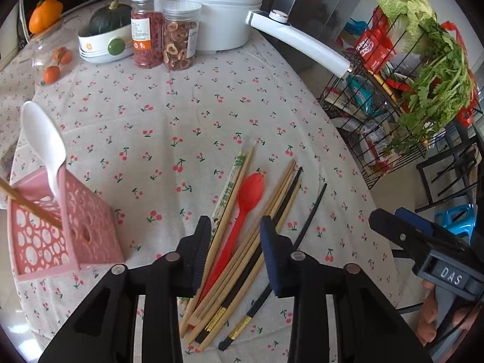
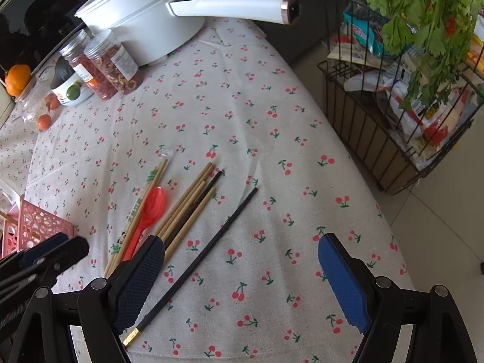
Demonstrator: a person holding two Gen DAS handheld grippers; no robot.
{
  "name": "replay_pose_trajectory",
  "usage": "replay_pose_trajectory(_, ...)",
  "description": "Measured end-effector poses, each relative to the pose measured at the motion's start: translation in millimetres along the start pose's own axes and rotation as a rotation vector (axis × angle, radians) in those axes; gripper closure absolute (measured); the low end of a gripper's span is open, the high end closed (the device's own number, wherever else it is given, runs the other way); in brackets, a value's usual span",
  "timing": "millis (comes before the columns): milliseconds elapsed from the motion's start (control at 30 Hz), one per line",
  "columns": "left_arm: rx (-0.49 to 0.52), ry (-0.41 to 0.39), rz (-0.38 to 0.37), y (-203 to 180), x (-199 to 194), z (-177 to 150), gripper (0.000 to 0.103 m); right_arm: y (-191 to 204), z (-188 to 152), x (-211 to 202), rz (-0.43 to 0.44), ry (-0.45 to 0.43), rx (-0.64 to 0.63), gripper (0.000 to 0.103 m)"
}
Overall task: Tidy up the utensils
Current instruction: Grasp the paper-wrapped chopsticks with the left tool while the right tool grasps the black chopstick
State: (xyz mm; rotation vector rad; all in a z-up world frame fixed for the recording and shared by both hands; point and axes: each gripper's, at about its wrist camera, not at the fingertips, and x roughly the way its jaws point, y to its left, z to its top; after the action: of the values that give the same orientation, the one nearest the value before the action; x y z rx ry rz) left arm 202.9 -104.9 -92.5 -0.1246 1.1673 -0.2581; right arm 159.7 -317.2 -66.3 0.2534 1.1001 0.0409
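The left tool hangs low over a loose pile of utensils on the surface, which is covered with a cherry-print cloth. Its two fingers stand moderately apart and hold nothing. Between and under them lie the handle of a red plastic spoon and several bamboo chopsticks. A black chopstick with a gold end lies among the bamboo ones. A pair of chopsticks in a paper wrapper with green print lies just beside the spoon, on its left.

A second black chopstick lies alone, a little apart from the pile on its right side. The right tool is above this part of the surface with its fingers wide apart and empty. The black chopstick passes close to its left finger, but whether they touch cannot be told.

At the left of the surface a pink perforated utensil holder stands. A white spoon stands in it with the bowl up, and one bamboo stick leans in it too.

At the far end of the surface stand a white electric pot with a long handle, two clear jars of dried food and a white bowl holding a dark green squash. A black wire rack with green vegetables stands on the floor beside the surface.
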Motion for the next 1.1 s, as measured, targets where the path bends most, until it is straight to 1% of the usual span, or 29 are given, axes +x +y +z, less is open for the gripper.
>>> replay_pose_trajectory(33, 0.005, 0.013, 0.014, 0, 10, 6, 0.087, -1, 1, 2, 0.000, 0.005, 0.004, 0.016)
replay_pose_trajectory(100, 0.014, 0.031, 0.032, 0, 29, 16, 0.091, -3, 4, 6, 0.000, 0.012, 0.004, 0.016)
replay_pose_trajectory(167, 0.011, 0.050, 0.031, 3, 43, 23, 0.094, -4, 7, 8, -0.006, 0.016, 0.001, 0.016)
replay_pose_trajectory(267, 0.041, 0.072, 0.056, -2, 61, 28, 0.094, -4, 10, 12, 0.004, 0.019, 0.004, 0.016)
replay_pose_trajectory(400, 0.075, 0.122, 0.100, -7, 81, 34, 0.094, -5, 13, 17, 0.025, 0.028, 0.012, 0.016)
replay_pose_trajectory(567, 0.113, 0.137, 0.145, -16, 90, 40, 0.093, -7, 15, 21, 0.019, 0.027, 0.015, 0.016)
replay_pose_trajectory(667, 0.145, 0.168, 0.175, -22, 96, 43, 0.090, -11, 16, 25, 0.017, 0.035, 0.025, 0.016)
replay_pose_trajectory(767, 0.143, 0.171, 0.187, -27, 101, 49, 0.088, -14, 17, 28, 0.010, 0.044, 0.030, 0.016)
replay_pose_trajectory(867, 0.136, 0.168, 0.189, -30, 106, 54, 0.087, -16, 17, 31, 0.003, 0.055, 0.033, 0.016)
replay_pose_trajectory(900, 0.134, 0.166, 0.194, -30, 105, 54, 0.090, -17, 16, 33, -0.002, 0.062, 0.034, 0.016)
replay_pose_trajectory(933, 0.128, 0.150, 0.199, -27, 99, 51, 0.091, -17, 16, 35, -0.005, 0.070, 0.035, 0.016)
replay_pose_trajectory(1000, 0.133, 0.088, 0.208, -28, 84, 48, 0.091, -17, 14, 40, -0.011, 0.087, 0.037, 0.016)
replay_pose_trajectory(1100, 0.161, 0.028, 0.178, -31, 55, 40, 0.092, -15, 13, 45, -0.022, 0.102, 0.027, 0.016)
